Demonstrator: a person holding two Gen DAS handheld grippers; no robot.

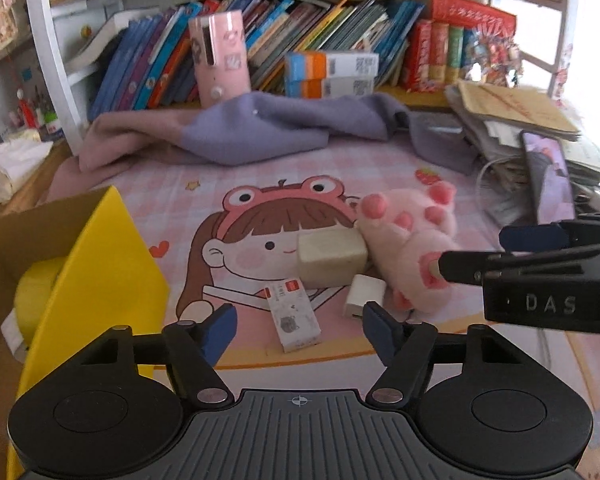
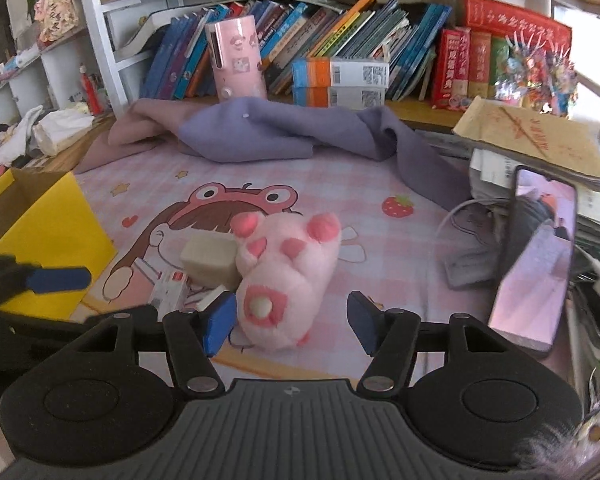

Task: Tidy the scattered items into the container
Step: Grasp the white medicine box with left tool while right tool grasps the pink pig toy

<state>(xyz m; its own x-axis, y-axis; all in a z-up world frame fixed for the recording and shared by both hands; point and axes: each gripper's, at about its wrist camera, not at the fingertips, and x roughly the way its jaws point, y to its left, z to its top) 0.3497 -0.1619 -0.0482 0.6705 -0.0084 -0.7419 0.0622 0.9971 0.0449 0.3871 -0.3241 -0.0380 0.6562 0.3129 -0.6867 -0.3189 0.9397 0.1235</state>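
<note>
A pink cartoon desk mat (image 1: 260,184) lies before me, with a yellow cardboard box (image 1: 100,264) open at its left edge. On the mat, a pink plush paw (image 2: 288,276) lies just ahead of my right tongs (image 2: 292,322), whose jaws stand apart, gripping nothing. A cream block (image 1: 332,256) touches the paw's left side. Smaller still, a small printed box (image 1: 296,318) and a white charger (image 1: 362,296) lie just beyond my left tongs (image 1: 300,330), parted and empty.
</note>
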